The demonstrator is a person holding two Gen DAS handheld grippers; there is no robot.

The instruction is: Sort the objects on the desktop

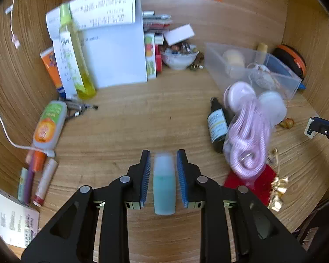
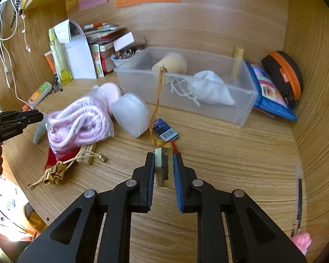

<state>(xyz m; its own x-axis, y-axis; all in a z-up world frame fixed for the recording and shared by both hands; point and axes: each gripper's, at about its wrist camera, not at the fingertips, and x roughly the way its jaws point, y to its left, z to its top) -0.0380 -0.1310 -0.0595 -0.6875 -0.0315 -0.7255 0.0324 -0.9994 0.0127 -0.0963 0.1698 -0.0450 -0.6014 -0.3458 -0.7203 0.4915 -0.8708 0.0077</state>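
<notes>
**Both grippers loaded over a cluttered wooden desk**

From the left wrist, we see the left gripper [image 1: 163, 164] with its blue pads narrowed around a small teal bottle [image 1: 164, 185], which lies lengthwise between them; motion blur keeps us from telling whether the pads press on it. Beyond it on the wooden desk [image 1: 131, 127] lie a dark glass bottle [image 1: 217, 125] and, touching it, a bag of pink rope [image 1: 250, 138]. A clear plastic bin [image 1: 234, 65] sits behind these, and a tall yellow bottle [image 1: 76, 54] leans by white papers on the left.

From the right wrist, the right gripper [image 2: 163, 164] is clamped on a small pale block [image 2: 163, 167], dark-faced on one side, with an orange-gold cord [image 2: 158, 98] running up from it. Just ahead lies a blue packet [image 2: 166, 129]; the bin [image 2: 208, 103] holds a white pouch [image 2: 210, 91]. The left gripper [image 2: 19, 117] shows at the left edge.
</notes>
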